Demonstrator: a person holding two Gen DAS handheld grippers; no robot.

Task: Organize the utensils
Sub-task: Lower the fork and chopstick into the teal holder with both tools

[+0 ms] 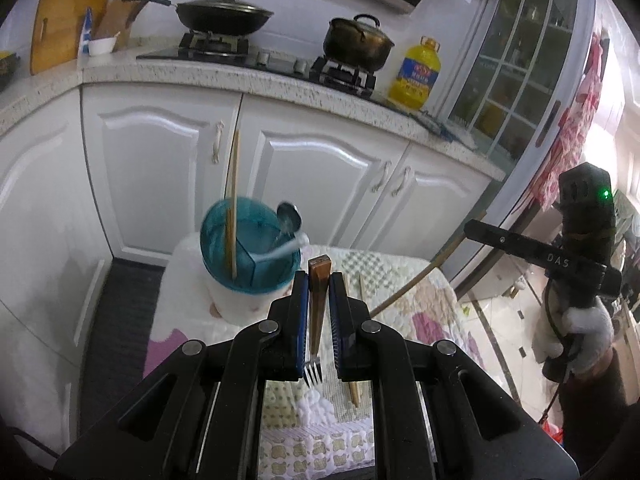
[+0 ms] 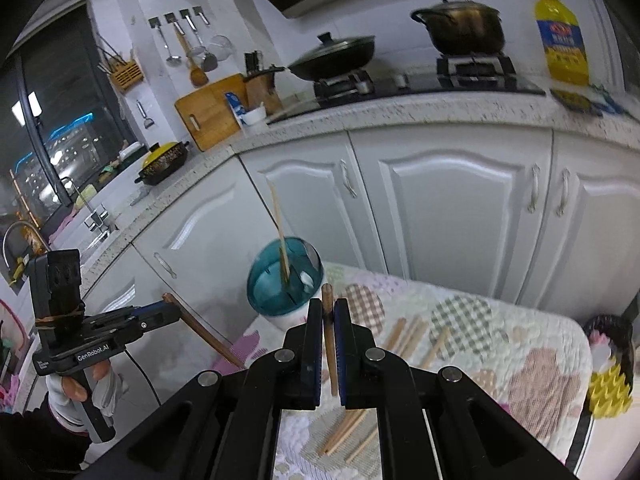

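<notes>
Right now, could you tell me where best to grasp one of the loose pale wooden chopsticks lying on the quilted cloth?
Grip a pale wooden chopstick mid-shaft from above, jaws across its width: it lies flat on the quilted cloth, slightly apart from the neighbouring sticks.

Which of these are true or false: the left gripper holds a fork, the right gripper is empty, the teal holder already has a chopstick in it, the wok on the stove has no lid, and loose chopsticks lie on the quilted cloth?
1. The left gripper holds a fork. True: its jaws are shut on the wooden handle, tines toward the camera.
2. The right gripper is empty. False: it is shut on a dark chopstick.
3. The teal holder already has a chopstick in it. True; a spoon stands there too.
4. The wok has no lid. False: a dark lid with a knob covers it.
5. Loose chopsticks lie on the quilted cloth. True.
</notes>
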